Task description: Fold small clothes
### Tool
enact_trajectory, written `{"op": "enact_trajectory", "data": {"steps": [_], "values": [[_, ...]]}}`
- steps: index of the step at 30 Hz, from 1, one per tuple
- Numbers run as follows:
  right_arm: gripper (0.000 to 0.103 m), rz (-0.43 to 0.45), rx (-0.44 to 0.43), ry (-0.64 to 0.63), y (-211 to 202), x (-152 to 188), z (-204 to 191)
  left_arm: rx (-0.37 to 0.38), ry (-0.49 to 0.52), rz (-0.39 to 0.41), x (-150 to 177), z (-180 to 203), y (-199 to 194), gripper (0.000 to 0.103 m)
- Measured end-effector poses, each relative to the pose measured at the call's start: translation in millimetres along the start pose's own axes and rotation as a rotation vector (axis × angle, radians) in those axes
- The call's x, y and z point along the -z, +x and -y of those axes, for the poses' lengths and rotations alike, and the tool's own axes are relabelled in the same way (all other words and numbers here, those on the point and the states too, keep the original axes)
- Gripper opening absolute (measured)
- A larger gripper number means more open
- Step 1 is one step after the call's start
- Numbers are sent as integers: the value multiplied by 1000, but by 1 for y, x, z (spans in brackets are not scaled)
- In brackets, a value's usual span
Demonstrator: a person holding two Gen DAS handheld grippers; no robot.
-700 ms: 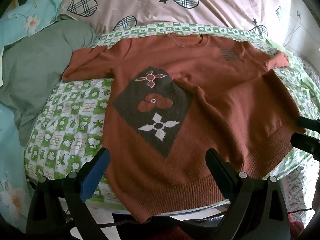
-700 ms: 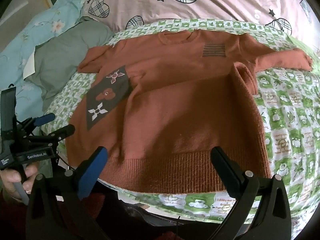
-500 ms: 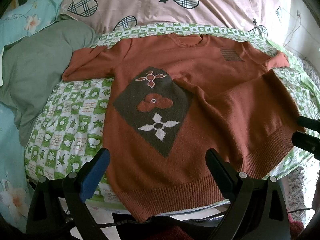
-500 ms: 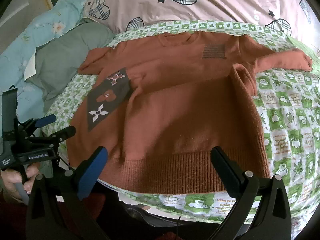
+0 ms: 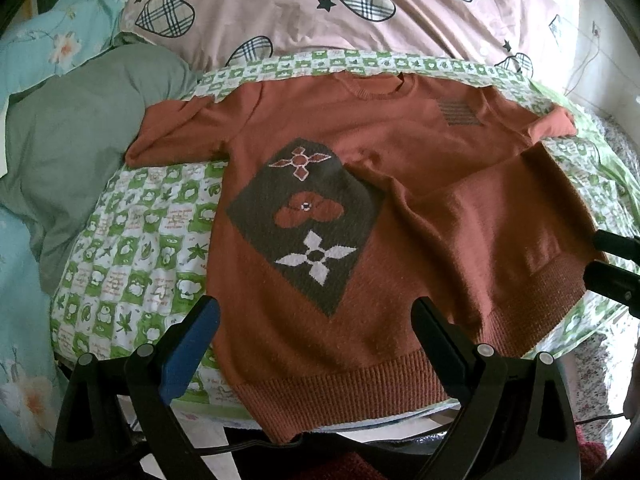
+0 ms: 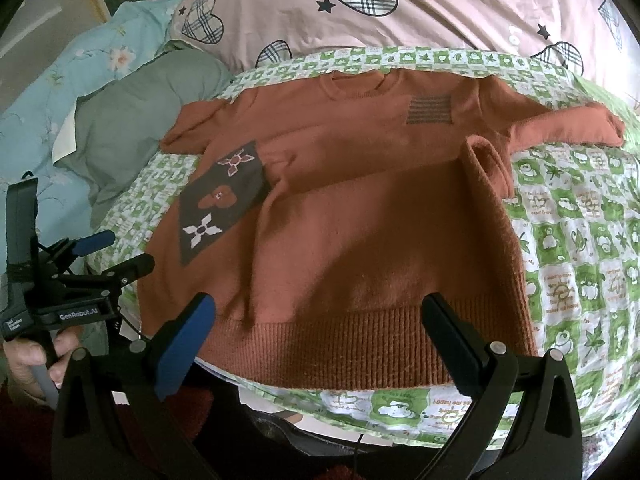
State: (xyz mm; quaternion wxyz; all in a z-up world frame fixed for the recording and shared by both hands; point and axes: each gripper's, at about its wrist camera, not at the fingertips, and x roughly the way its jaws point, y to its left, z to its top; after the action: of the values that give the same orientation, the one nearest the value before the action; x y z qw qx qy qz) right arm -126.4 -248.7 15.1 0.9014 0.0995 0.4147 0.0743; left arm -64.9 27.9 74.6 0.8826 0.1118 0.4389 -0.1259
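Note:
A rust-orange knit sweater (image 5: 440,208) with a dark diamond patch of flowers (image 5: 308,220) lies spread face up on the green-and-white checked bed cover (image 5: 144,240). It also shows in the right wrist view (image 6: 360,232). Its right side is creased near the armpit (image 6: 484,160). My left gripper (image 5: 316,320) is open and empty, just above the ribbed hem near the bed's front edge. My right gripper (image 6: 320,316) is open and empty over the hem. The left gripper also shows from the side in the right wrist view (image 6: 116,252), open.
A pink duvet with plaid hearts (image 5: 320,8) lies behind the sweater. A grey-green pillow (image 5: 76,136) and light blue floral bedding (image 5: 52,40) lie at the left. The bed's front edge (image 6: 400,404) runs just below the hem.
Both grippers have shifted only slightly; the sweater lies as before and both stay open.

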Motion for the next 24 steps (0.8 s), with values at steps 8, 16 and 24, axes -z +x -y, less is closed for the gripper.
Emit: {"op": "enact_trajectory", "data": {"steps": [8,16,24], "values": [[102,-14,-6,11,-2,-2,2,9,7,6,-2,0,11,97],[102,-17,-6,17,-2,-5,3,20,15,9,-3,1,18,97],[102,-8,-23,24,-3,-6,5,25,20,4,-4,3,23,97]]}}
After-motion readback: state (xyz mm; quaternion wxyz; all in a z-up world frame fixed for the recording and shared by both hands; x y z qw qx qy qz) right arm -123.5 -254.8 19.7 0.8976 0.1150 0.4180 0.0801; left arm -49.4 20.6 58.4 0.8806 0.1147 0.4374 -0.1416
